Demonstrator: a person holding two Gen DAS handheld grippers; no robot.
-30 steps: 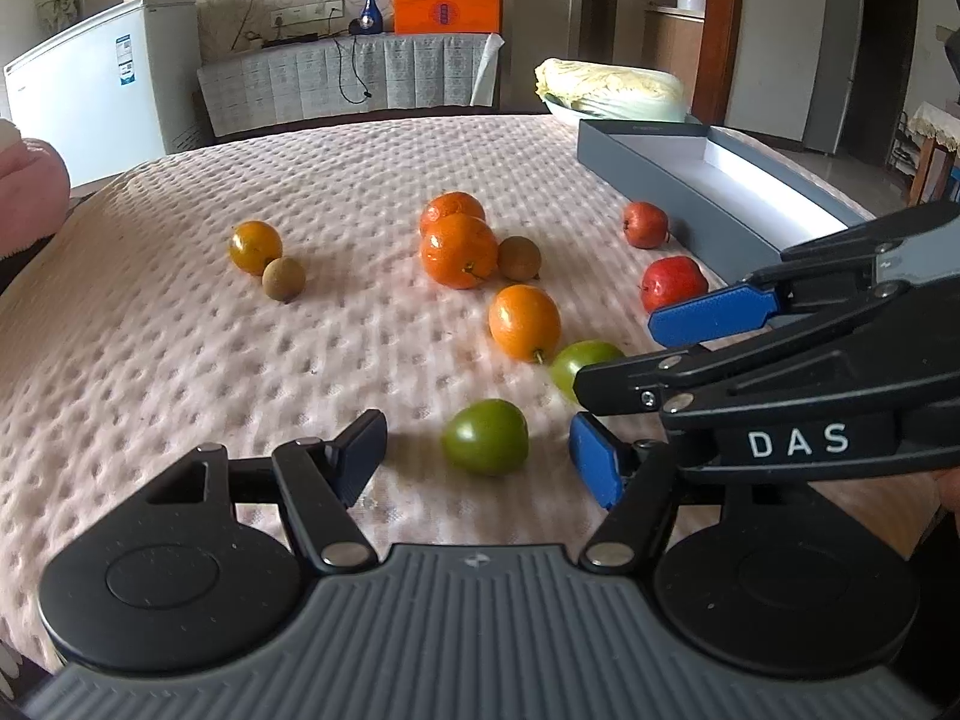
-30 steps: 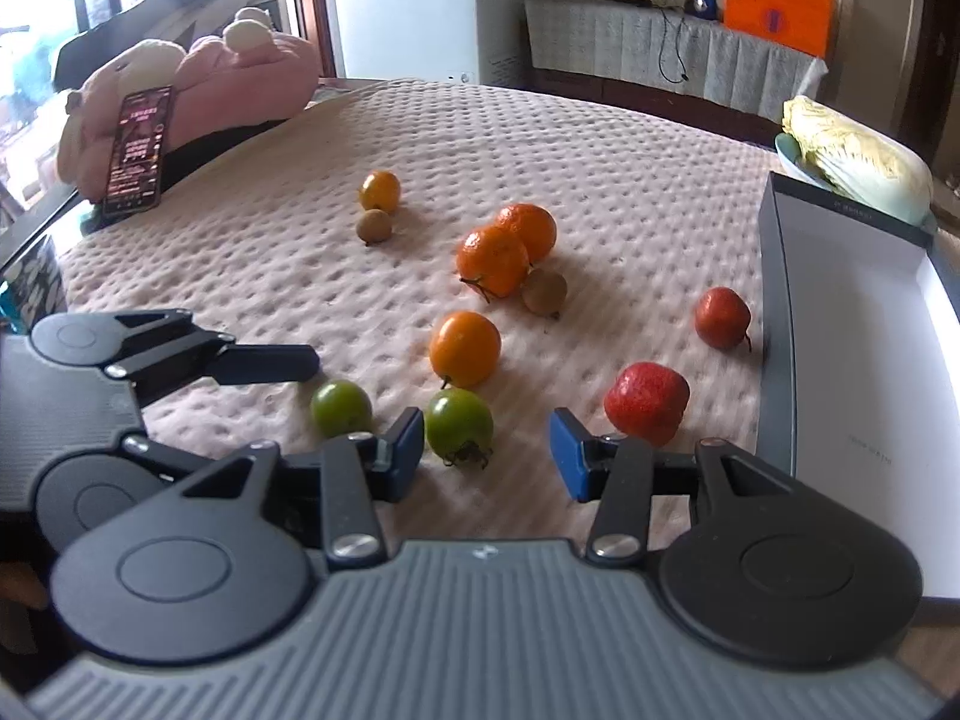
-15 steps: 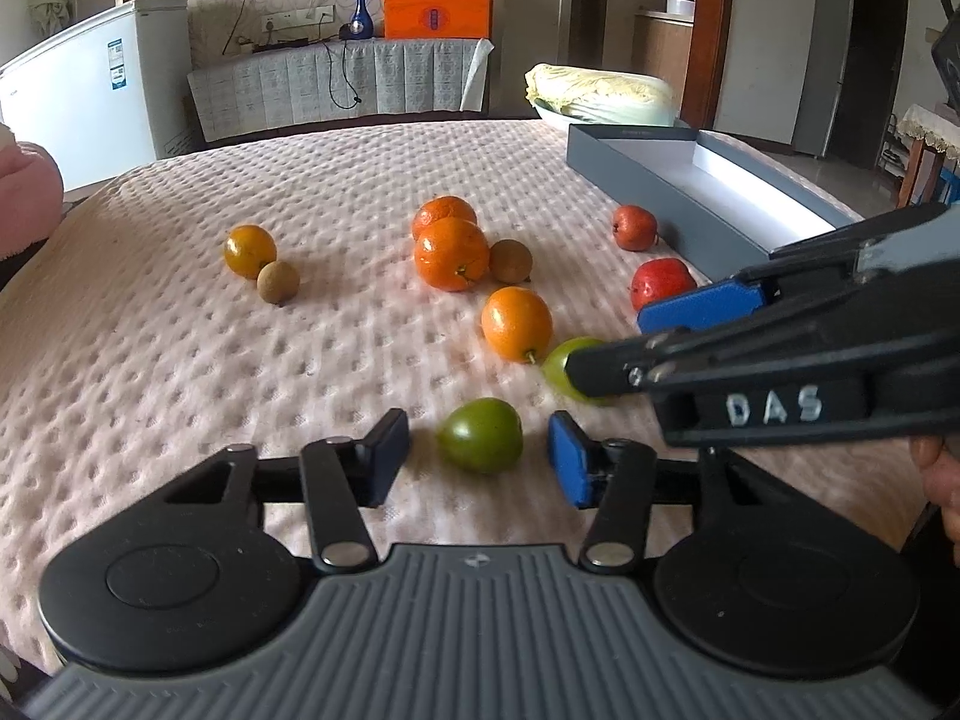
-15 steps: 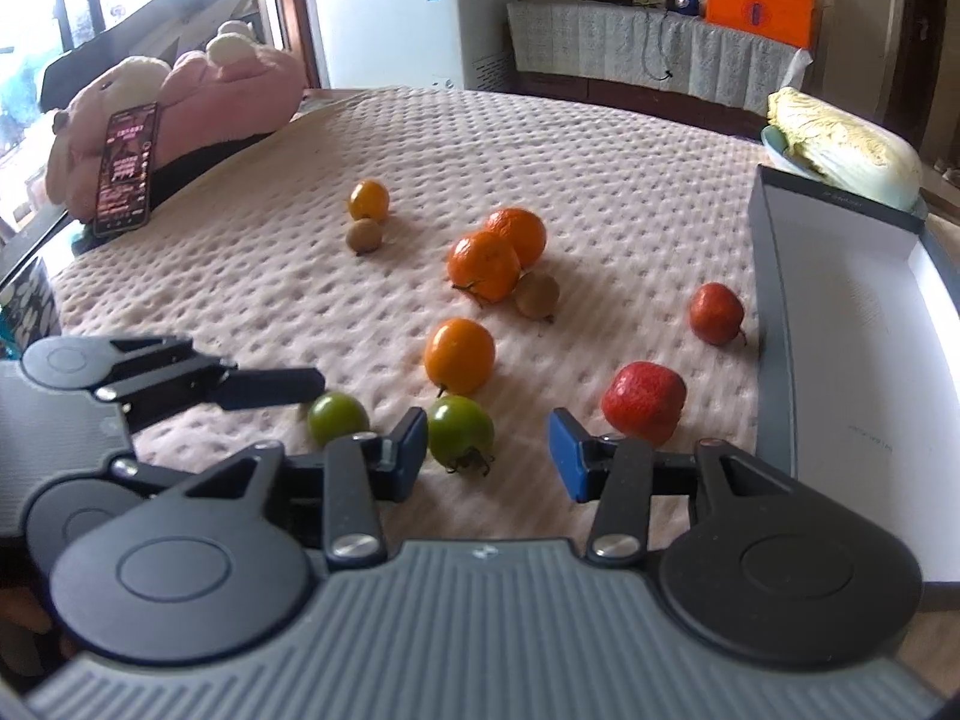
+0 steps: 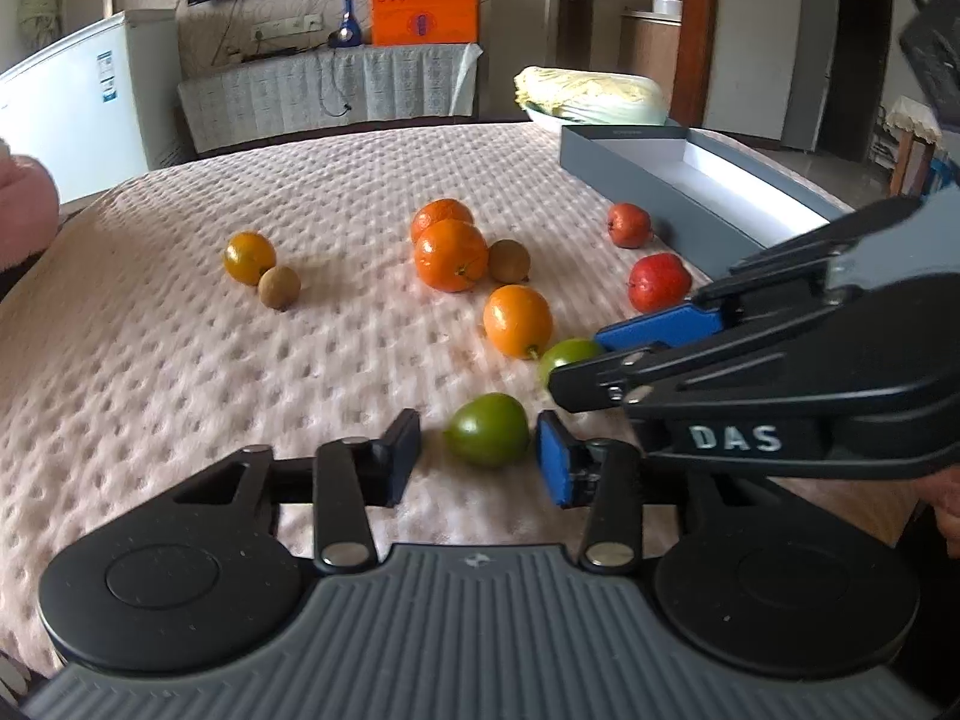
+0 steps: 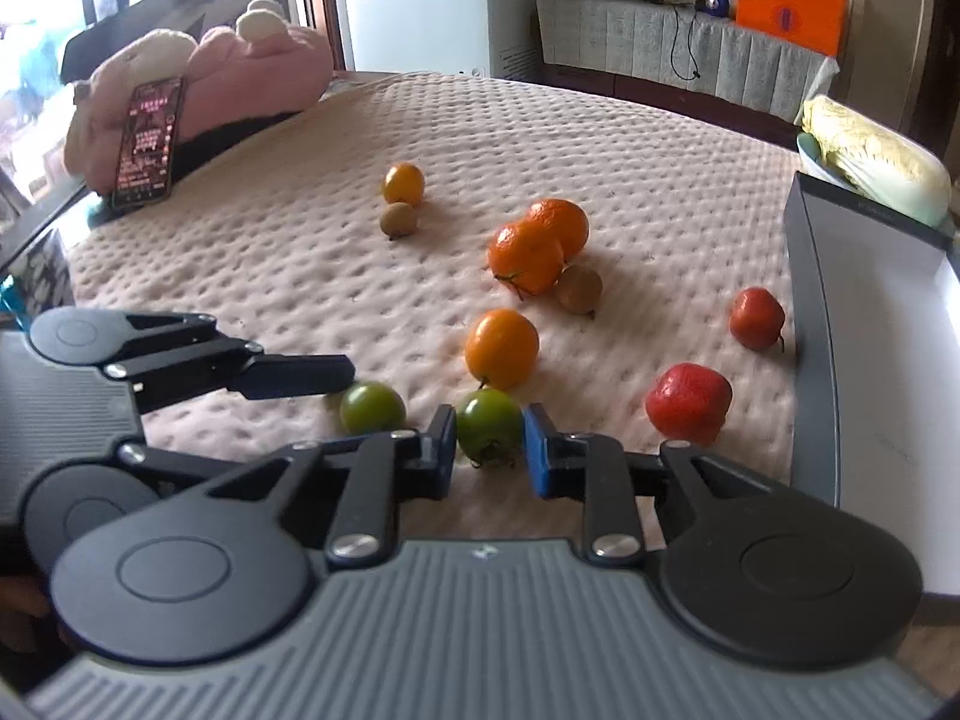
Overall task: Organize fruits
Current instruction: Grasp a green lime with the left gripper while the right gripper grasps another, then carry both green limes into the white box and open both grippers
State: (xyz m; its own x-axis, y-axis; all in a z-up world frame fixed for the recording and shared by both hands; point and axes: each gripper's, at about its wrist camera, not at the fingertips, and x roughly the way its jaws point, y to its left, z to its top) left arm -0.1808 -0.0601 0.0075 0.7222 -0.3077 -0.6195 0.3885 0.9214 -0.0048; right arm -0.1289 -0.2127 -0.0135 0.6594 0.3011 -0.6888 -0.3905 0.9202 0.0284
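On the table (image 5: 180, 360), two green fruits are being grasped: the right tool (image 6: 487, 447) is clamped on one green fruit (image 6: 487, 425), the left tool (image 5: 477, 450), just closing, not yet pinching the other green fruit (image 5: 489, 429); transfer into the grey box (image 5: 660, 180) is judged next.

The tabletop (image 5: 240, 360) wears a pale pink cover with a regular pattern of small dimples, and on it lie two green fruits (image 5: 489, 429) (image 6: 489, 423), several orange fruits (image 5: 517, 320), small brown fruits (image 5: 279, 287) and two red fruits (image 5: 658, 282). The box (image 5: 648, 180) is dark grey outside and white inside, and the cabbage (image 5: 591, 96) behind it is pale yellow-green. The tongs (image 5: 477, 459) are black with blue pads (image 5: 552, 459), on a grey ribbed body with white letters, while far behind stand an orange bag (image 5: 423, 0), a blue bottle (image 5: 347, 18) and a white fridge (image 5: 78, 108).
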